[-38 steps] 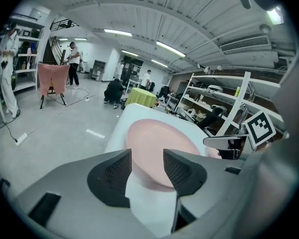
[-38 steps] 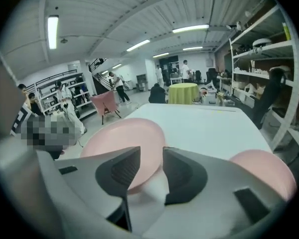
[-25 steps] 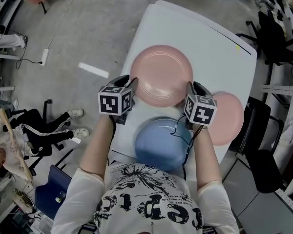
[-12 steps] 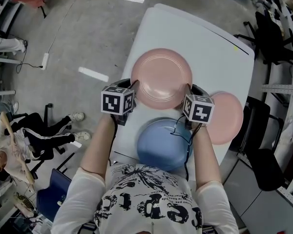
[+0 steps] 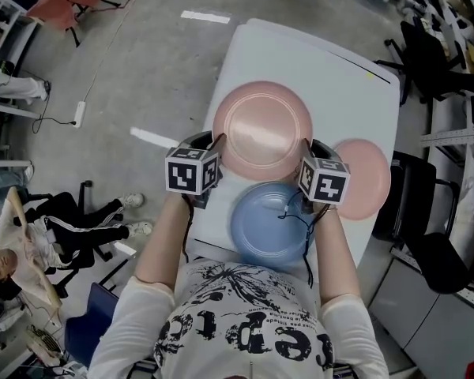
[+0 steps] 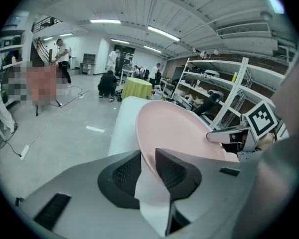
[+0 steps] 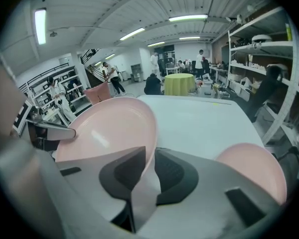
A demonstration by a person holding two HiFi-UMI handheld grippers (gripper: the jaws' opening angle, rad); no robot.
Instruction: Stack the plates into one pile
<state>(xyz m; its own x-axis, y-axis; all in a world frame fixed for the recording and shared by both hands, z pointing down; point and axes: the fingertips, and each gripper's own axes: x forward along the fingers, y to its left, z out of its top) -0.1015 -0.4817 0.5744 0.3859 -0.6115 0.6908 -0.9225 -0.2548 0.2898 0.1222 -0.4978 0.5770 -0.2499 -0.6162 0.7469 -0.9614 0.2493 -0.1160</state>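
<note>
Left gripper (image 6: 147, 171), right gripper (image 7: 150, 171): jaws just closed, each pinching opposite rim of pink plate (image 5: 261, 130); two-sided grip keeps plate level. Plate just beyond blue plate (image 5: 265, 229), likely stacking target.

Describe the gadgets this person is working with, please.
The left tool and right tool are grey with black ribbed pads; each carries a cube of black-and-white square markers. A thin black cable trails from the right one. The T-shirt is white, short-sleeved, black-printed.
</note>
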